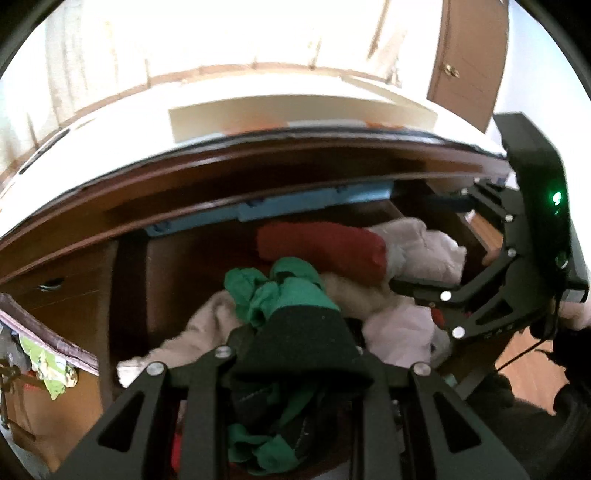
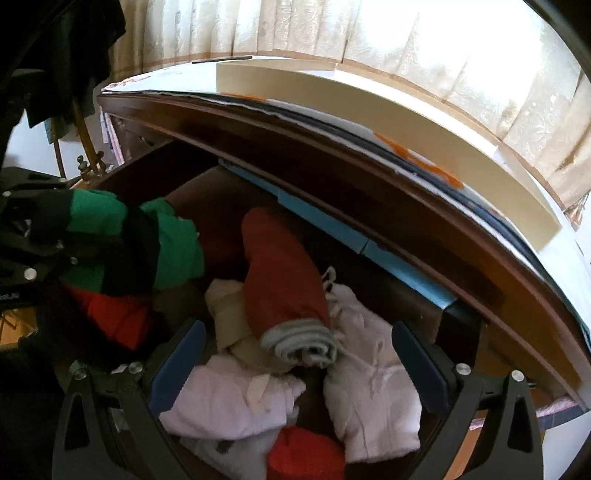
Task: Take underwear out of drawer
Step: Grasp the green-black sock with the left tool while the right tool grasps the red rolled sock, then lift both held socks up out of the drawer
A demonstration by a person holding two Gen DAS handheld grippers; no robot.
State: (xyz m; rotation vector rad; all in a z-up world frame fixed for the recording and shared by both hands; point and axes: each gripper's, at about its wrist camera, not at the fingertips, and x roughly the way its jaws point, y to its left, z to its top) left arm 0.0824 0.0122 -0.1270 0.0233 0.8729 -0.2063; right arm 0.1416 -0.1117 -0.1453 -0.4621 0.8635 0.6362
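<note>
The wooden drawer (image 1: 173, 280) (image 2: 155, 166) stands pulled out and is full of folded clothes. My left gripper (image 1: 295, 354) is shut on green and black underwear (image 1: 291, 306) (image 2: 122, 240), which is bunched over its fingertips and lifted above the pile. In the right wrist view the left gripper (image 2: 33, 254) sits at the left edge with that garment. My right gripper (image 2: 299, 360) (image 1: 417, 306) is open, its blue pads (image 2: 177, 354) either side of a rolled dark red garment with a grey band (image 2: 288, 280) (image 1: 325, 247) and white clothes (image 2: 369, 369), touching none that I can see.
Beige cloth (image 1: 207, 325) and red cloth (image 2: 306, 458) also lie in the drawer. A blue strip (image 1: 258, 210) runs under the dresser's top rail. A cream box (image 2: 369, 107) sits on the dresser top, with curtains (image 2: 332, 33) behind. A brown door (image 1: 469, 66) is at far right.
</note>
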